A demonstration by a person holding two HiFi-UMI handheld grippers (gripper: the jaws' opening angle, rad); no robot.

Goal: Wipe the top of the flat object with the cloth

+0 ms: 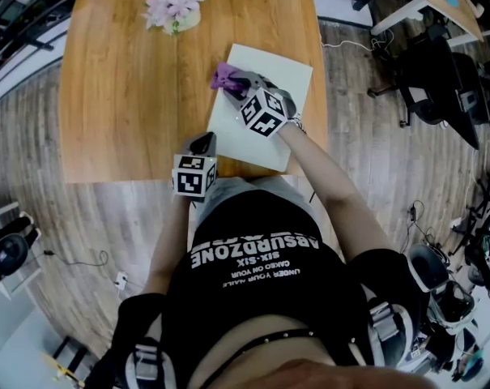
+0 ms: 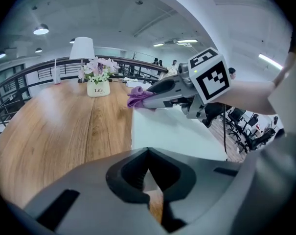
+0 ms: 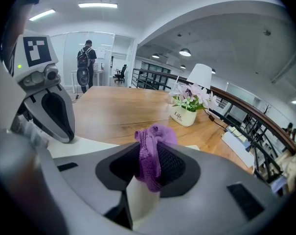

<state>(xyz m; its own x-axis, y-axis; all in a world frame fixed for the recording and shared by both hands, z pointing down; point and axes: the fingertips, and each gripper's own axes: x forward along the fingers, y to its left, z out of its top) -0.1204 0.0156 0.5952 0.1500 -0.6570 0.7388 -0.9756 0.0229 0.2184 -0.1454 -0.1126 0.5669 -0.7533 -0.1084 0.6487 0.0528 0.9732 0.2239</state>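
Right hand-held gripper [image 3: 148, 169]: jaws pinched on the purple cloth [image 3: 154, 150], at the flat object's upper-left edge, centre of the head view.
Left hand-held gripper [image 2: 148, 154]: jaws together, holding nothing; lower left of the sheet, by the table [image 1: 123, 96] edge.
Flat object [image 1: 257, 140]: white sheet, long axis running up the frame; most of its top lies below-right of the cloth.
Nearer hand: right.
Surroundings: flower pot [image 1: 176, 10], top of frame, well apart; wiping path looks unobstructed.

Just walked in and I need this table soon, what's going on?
A person works at a white flat board on a wooden table, a tool in each hand. The right tool is shut on a purple cloth at the board's far left edge. The left tool is shut, empty, near the table's front edge.
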